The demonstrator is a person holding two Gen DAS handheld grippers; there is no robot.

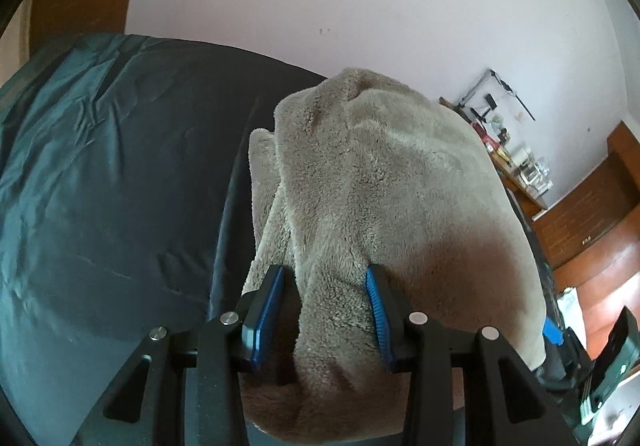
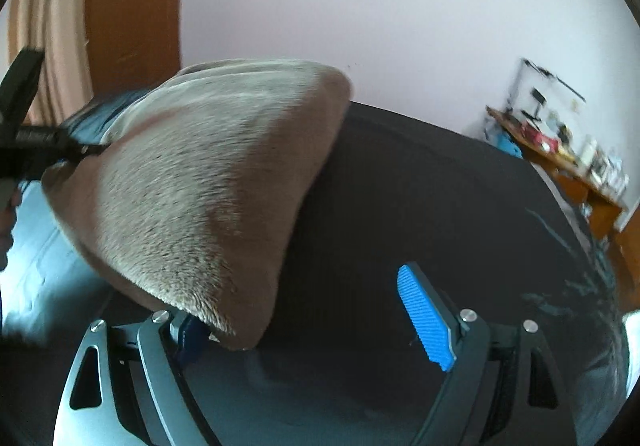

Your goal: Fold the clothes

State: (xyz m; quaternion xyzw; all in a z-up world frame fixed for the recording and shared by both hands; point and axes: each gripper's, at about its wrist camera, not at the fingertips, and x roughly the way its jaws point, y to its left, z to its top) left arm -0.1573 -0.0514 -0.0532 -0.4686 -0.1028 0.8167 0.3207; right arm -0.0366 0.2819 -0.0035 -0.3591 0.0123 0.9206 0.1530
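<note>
A beige fleece garment (image 1: 384,181) is bunched up over a dark bed sheet (image 1: 112,205). My left gripper (image 1: 325,272) is shut on a thick fold of it, which runs between the blue pads. In the right wrist view the fleece garment (image 2: 208,181) hangs blurred from the left gripper (image 2: 86,147) at the far left. Its lower corner droops in front of the left finger of my right gripper (image 2: 300,298). That gripper stands wide open, its right pad (image 2: 426,320) bare over the sheet (image 2: 440,205). Nothing is pressed between its pads.
A white wall backs the bed. A cluttered wooden desk (image 1: 516,165) stands at the far right, the same desk (image 2: 568,161) in the other view. Brown wooden floor (image 1: 600,246) lies beyond the bed's right edge. A brown wooden panel (image 2: 132,25) rises at the upper left.
</note>
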